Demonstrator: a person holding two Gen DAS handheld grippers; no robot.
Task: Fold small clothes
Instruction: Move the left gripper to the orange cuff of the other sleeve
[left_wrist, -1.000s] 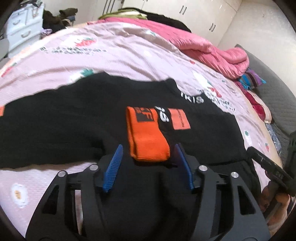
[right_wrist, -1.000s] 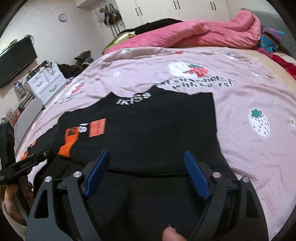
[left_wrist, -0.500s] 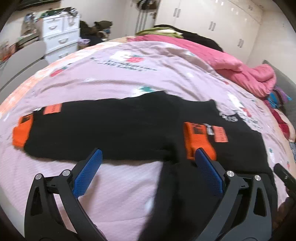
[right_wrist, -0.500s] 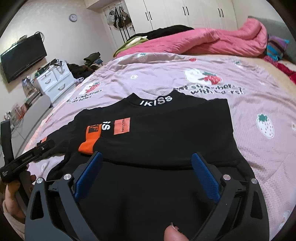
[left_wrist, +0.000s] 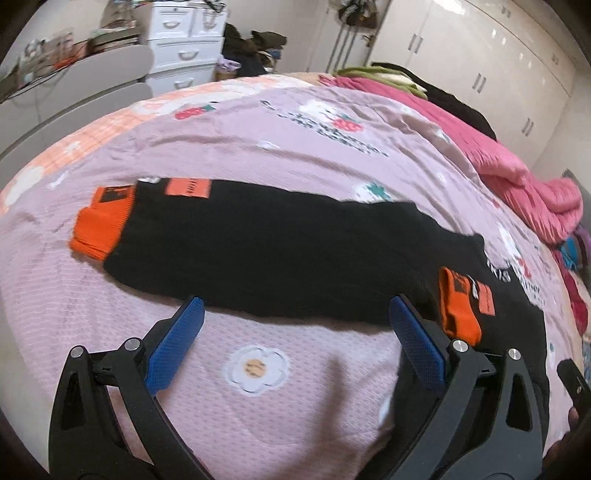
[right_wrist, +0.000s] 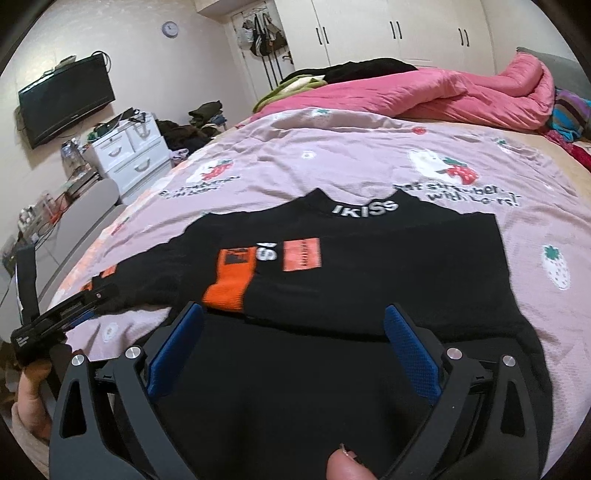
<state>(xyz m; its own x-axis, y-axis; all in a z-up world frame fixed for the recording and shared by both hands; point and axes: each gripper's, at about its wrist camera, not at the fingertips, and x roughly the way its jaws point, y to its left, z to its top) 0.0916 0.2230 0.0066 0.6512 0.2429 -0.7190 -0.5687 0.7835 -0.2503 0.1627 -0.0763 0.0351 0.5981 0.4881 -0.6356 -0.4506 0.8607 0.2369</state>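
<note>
The left claw (left_wrist: 295, 339) is spread wide and holds nothing; between its blue pads (left_wrist: 177, 343) lies bare pink bedsheet (left_wrist: 255, 365) with a white flower print. Just past its tips, at 12 o'clock, a black sleeve (left_wrist: 266, 254) of the sweater stretches across the bed toward 10 o'clock, ending in an orange cuff (left_wrist: 101, 223) beside an orange patch whose print is too blurred to read.

The right claw (right_wrist: 295, 347) is likewise wide open and grips nothing. The black sweater (right_wrist: 369, 269) lies flat under and beyond it, hem nearest the claw, collar at 12 o'clock. The collar reads "IKISS" (right_wrist: 365, 208) in white. The other sleeve is folded across the chest, its orange cuff (right_wrist: 231, 280) at 11 o'clock just past the left pad, with an orange label and a white "S" next to it. On the sheet beyond, partly legible print reads "with". The left claw appears at 9 o'clock.
</note>
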